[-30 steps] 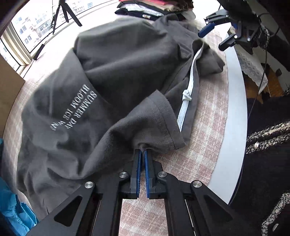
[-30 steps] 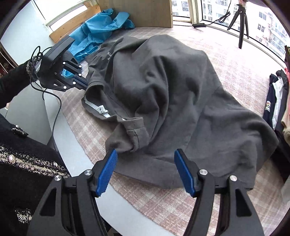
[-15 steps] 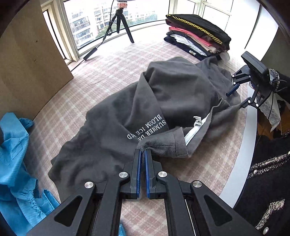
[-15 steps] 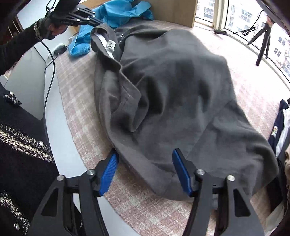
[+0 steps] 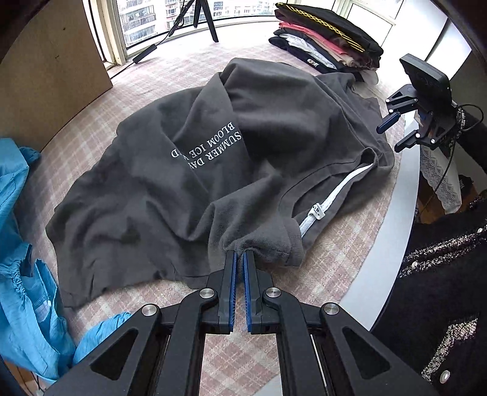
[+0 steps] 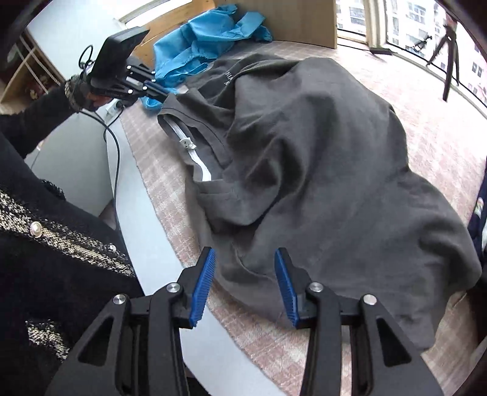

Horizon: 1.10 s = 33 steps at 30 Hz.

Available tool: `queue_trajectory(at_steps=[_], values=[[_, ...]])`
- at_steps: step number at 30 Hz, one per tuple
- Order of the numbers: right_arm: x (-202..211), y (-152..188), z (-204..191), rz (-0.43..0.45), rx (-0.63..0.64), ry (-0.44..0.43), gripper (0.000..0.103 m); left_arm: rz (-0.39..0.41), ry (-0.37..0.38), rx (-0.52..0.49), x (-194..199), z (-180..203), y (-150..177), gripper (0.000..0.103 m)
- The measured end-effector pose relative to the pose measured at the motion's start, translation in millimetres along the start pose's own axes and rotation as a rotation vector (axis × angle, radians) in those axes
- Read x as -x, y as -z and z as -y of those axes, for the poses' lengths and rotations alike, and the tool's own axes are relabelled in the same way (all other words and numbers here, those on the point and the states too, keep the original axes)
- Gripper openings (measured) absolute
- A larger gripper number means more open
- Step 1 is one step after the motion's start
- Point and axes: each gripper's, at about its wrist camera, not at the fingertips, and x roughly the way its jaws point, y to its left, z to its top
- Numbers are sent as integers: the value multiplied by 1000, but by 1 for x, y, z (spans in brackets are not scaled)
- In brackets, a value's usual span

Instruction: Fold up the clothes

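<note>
Lying crumpled on the bench (image 5: 392, 243), the shirt (image 5: 188, 195) is judged soft, light and limp. Its sleeve (image 5: 268, 243) is pinched by the left gripper (image 5: 239, 262); the right gripper (image 6: 245, 268), jaws opening, straddles a hem at 6 o'clock, ungripped, where hold is best taken.

Dark grey shirt (image 5: 274, 121), white lettering, white neck tape. My pads (image 5: 232, 289) blue, frames black. Pink-cream plaid cloth (image 5: 350, 252) on pale grey surface (image 5: 395, 243). Bright blue garment (image 5: 21, 274) lower left.

Checked pink tablecloth (image 5: 350, 240) on grey table (image 5: 392, 243), tripod (image 5: 201, 15) by window, wooden board (image 5: 45, 61) far left.
</note>
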Motion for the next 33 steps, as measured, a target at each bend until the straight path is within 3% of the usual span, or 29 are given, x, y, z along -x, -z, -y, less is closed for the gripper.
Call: queue_trajectory(at_steps=[7,8,9,13,16,18,19,21,22,25,27,29,33], values=[[-52,-31,-21,-34,150,-23,38,30,-48,-5,12,6,2,4],[-54,-35,-21,-34,157,-22,17,48,-61,-6,17,7,2,4],[-49,-38,-17,-27,147,-19,7,77,-74,-6,25,7,1,4],[7,-58,3,106,100,-59,7,187,-114,11,58,3,-7,4],[54,-88,25,222,76,-19,7,259,-166,9,77,-6,-28,4],[67,-114,46,275,41,85,7,305,-208,18,80,-18,-51,4],[68,-129,59,295,19,159,9,315,-215,40,76,-26,-63,4],[59,-152,90,270,-75,305,28,307,-223,83,60,-44,-83,4],[56,-154,108,242,-140,318,28,288,-230,91,49,-50,-91,4],[57,-134,131,232,-225,220,32,244,-217,99,25,-61,-100,4],[54,-114,128,221,-205,216,55,230,-189,104,17,-65,-98,4],[46,-97,124,202,-178,227,63,232,-158,112,18,-65,-93,4],[13,-91,146,151,-222,199,63,247,-144,136,28,-67,-89,4]])
